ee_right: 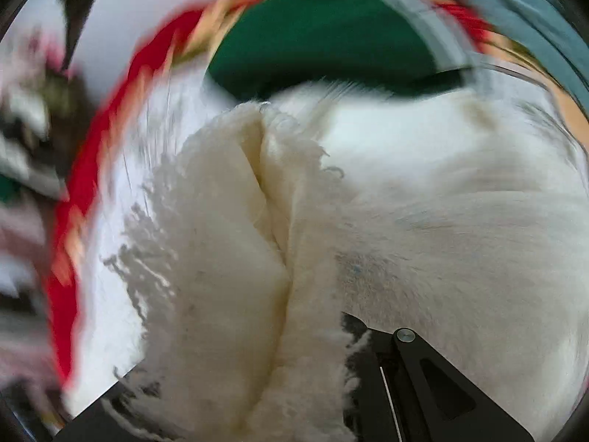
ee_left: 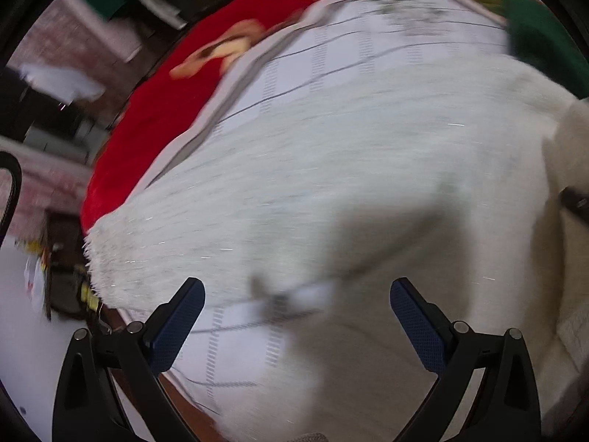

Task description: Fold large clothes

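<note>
Red floral bedding (ee_left: 154, 118) covers the bed, with a pale checked sheet (ee_left: 331, 59) laid over it; off its left edge a blurred floor and dark furniture show. Both views are smeared by motion. On the sheet lies the white fluffy garment (ee_left: 331, 169), spread across most of the left wrist view, its fringed hem reaching almost to the red edge of the bed. A green cloth (ee_left: 541, 37) sits at the far right corner, just beyond the garment. The left gripper (ee_left: 297, 293) hangs over the garment's near side with its blue-padded fingers (ee_left: 184, 316) standing wide apart and nothing between them; a strip of checked sheet shows below.

In the right wrist view, the garment (ee_right: 228, 258) bunches up in a thick cream fold with a frayed edge, rising from the right gripper (ee_right: 294, 397). Its fingers are buried under the pile and closed tight on the fabric. Beyond the fold lie the green cloth (ee_right: 324, 37) and the red border (ee_right: 95, 169).
</note>
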The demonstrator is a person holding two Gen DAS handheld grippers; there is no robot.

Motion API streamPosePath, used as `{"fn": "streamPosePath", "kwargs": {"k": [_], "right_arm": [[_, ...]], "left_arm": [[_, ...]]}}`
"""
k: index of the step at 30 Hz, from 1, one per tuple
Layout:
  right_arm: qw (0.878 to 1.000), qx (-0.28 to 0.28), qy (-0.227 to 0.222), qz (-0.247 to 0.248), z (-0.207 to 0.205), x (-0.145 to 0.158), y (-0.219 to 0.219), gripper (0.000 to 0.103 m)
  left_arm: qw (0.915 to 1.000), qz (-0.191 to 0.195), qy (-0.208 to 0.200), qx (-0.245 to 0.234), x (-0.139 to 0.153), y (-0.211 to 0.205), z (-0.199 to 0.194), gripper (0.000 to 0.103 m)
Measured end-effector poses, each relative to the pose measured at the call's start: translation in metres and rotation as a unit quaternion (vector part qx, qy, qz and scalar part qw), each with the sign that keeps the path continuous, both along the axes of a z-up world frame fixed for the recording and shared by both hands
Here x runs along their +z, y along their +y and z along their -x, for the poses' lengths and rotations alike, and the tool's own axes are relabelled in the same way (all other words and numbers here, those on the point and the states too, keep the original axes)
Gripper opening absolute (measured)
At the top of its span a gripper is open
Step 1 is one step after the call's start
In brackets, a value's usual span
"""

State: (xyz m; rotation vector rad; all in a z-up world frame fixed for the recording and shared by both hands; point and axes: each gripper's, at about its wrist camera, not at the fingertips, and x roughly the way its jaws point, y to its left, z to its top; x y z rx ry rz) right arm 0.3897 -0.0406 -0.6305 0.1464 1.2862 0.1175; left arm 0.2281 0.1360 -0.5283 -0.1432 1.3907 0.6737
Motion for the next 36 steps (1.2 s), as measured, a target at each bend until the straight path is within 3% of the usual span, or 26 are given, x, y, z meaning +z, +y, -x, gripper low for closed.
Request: {"fn": "streamPosePath", "kwargs": {"k": [1, 2, 4, 5, 6, 7, 9, 11, 15, 16, 17, 18, 20, 22, 23, 24, 25, 26, 27, 30, 31, 33, 36], "right_arm": [[1.000, 0.020, 0.016, 0.018, -0.001, -0.013, 0.017, 0.007], [0.998, 0.045, 0.029, 0.043, -0.003, -0.026, 0.035, 0.015], [0.994, 0.087, 0.030, 0.055, 0.003, -0.034, 0.058, 0.047], [0.995, 0.098, 0.031, 0.020, 0.005, -0.029, 0.059, 0.075], [0.994, 0.100, 0.033, -0.014, 0.004, -0.022, 0.056, 0.083], [0.992, 0.099, 0.026, -0.067, 0.010, -0.004, 0.052, 0.083], [0.989, 0.081, -0.001, -0.126, 0.021, 0.028, 0.039, 0.083], [0.986, 0.046, -0.015, -0.157, 0.034, 0.054, 0.016, 0.083], [0.988, 0.003, 0.027, -0.154, 0.048, 0.052, -0.020, 0.083], [0.988, -0.004, 0.041, -0.149, 0.050, 0.047, -0.027, 0.083], [0.988, -0.012, 0.061, -0.143, 0.056, 0.035, -0.028, 0.083], [0.987, -0.017, 0.075, -0.142, 0.061, 0.028, -0.031, 0.083], [0.985, -0.028, 0.095, -0.145, 0.060, 0.008, -0.042, 0.083], [0.984, -0.033, 0.104, -0.139, 0.055, -0.006, -0.043, 0.083], [0.984, -0.035, 0.105, -0.138, 0.051, -0.012, -0.040, 0.082], [0.984, -0.038, 0.104, -0.137, 0.051, -0.016, -0.037, 0.082], [0.984, -0.042, 0.106, -0.137, 0.050, -0.020, -0.033, 0.082], [0.984, -0.046, 0.108, -0.137, 0.048, -0.023, -0.029, 0.081], [0.984, -0.049, 0.108, -0.134, 0.046, -0.025, -0.024, 0.080], [0.986, -0.046, 0.103, -0.125, 0.039, -0.023, -0.007, 0.080], [0.987, -0.042, 0.097, -0.122, 0.036, -0.020, 0.000, 0.080], [0.989, -0.032, 0.091, -0.115, 0.031, -0.013, 0.009, 0.080], [0.990, -0.023, 0.086, -0.108, 0.025, -0.007, 0.016, 0.080]], "left_arm": [[1.0000, 0.001, 0.001, 0.009, -0.003, 0.011, 0.005, 0.103], [0.9999, 0.003, 0.002, 0.015, -0.004, 0.021, 0.010, 0.103], [0.9997, 0.011, 0.003, 0.021, -0.004, 0.035, 0.019, 0.103], [0.9995, 0.019, 0.005, 0.025, -0.002, 0.044, 0.027, 0.103], [0.9991, 0.027, 0.005, 0.032, 0.000, 0.051, 0.034, 0.103], [0.9980, 0.044, 0.001, 0.045, 0.004, 0.062, 0.047, 0.103], [0.9935, 0.083, -0.002, 0.077, 0.006, 0.082, 0.069, 0.103], [0.9823, 0.134, -0.008, 0.131, 0.001, 0.108, 0.094, 0.103], [0.9434, 0.223, -0.039, 0.243, -0.030, 0.156, 0.132, 0.102], [0.9285, 0.245, -0.048, 0.274, -0.043, 0.170, 0.138, 0.102], [0.9077, 0.272, -0.067, 0.312, -0.057, 0.184, 0.144, 0.102], [0.8942, 0.287, -0.079, 0.334, -0.066, 0.193, 0.148, 0.102], [0.8592, 0.304, -0.107, 0.397, -0.083, 0.217, 0.155, 0.102], [0.8469, 0.286, -0.124, 0.431, -0.084, 0.230, 0.156, 0.102], [0.8495, 0.259, -0.135, 0.440, -0.079, 0.237, 0.154, 0.100], [0.8552, 0.234, -0.140, 0.441, -0.074, 0.241, 0.152, 0.088], [0.8675, 0.190, -0.145, 0.437, -0.064, 0.247, 0.146, 0.079], [0.8727, 0.172, -0.148, 0.432, -0.059, 0.251, 0.142, 0.060], [0.8791, 0.153, -0.167, 0.419, -0.050, 0.257, 0.135, 0.031], [0.8988, 0.127, -0.199, 0.369, -0.029, 0.271, 0.114, 0.012], [0.9035, 0.120, -0.216, 0.350, -0.018, 0.276, 0.106, 0.012], [0.9043, 0.115, -0.258, 0.320, 0.002, 0.295, 0.092, 0.012], [0.8923, 0.143, -0.313, 0.293, 0.005, 0.301, 0.094, 0.014]]}}
